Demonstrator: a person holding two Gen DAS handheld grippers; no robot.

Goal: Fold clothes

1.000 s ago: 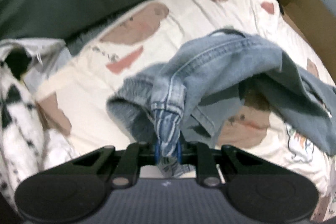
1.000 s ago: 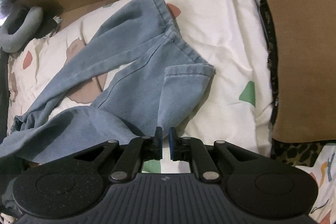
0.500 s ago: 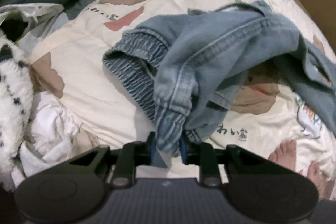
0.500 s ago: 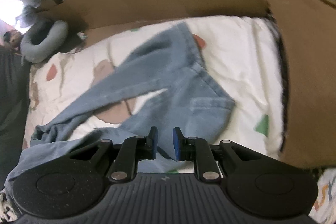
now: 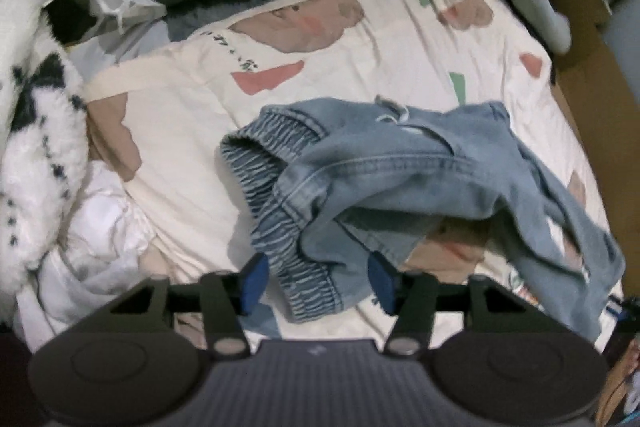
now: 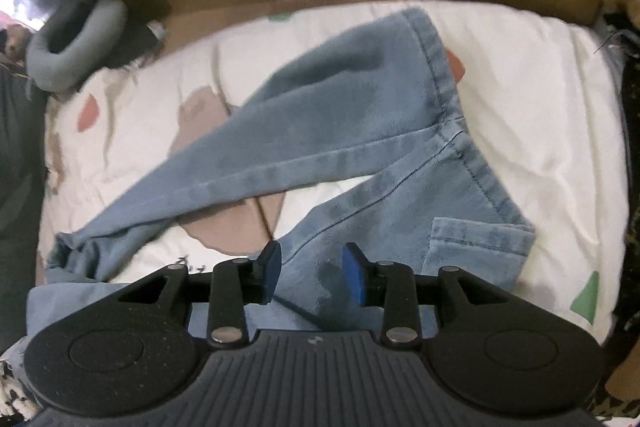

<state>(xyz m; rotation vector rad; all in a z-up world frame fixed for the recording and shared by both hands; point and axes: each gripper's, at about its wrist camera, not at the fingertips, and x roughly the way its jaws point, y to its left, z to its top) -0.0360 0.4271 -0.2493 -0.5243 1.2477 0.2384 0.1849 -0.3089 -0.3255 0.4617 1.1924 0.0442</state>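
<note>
While both tongs point down at the bed:
Left gripper [image 5: 316, 281]: jaws just opened, waistband between, unpinched.
Right gripper [image 6: 311, 273]: jaws just opened, gripping nothing.
Jeans [image 5: 400, 179]: crumpled at frame centre on patterned sheet [image 5: 192, 131].

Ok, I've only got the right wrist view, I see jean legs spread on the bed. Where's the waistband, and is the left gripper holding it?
Observer: The left view shows the elastic waistband bunched on the printed bedsheet. The left gripper has just been opening; the waistband end lies between its blue pads but they don't press it.
Operator: Is the waist end flat?
Observer: No, the jeans are crumpled and twisted there, with one fold humped up off the sheet.
Operator: Anything else near that end?
Observer: Yes, a white garment and a black-and-white fleecy item sit heaped at the left edge of that view.
</note>
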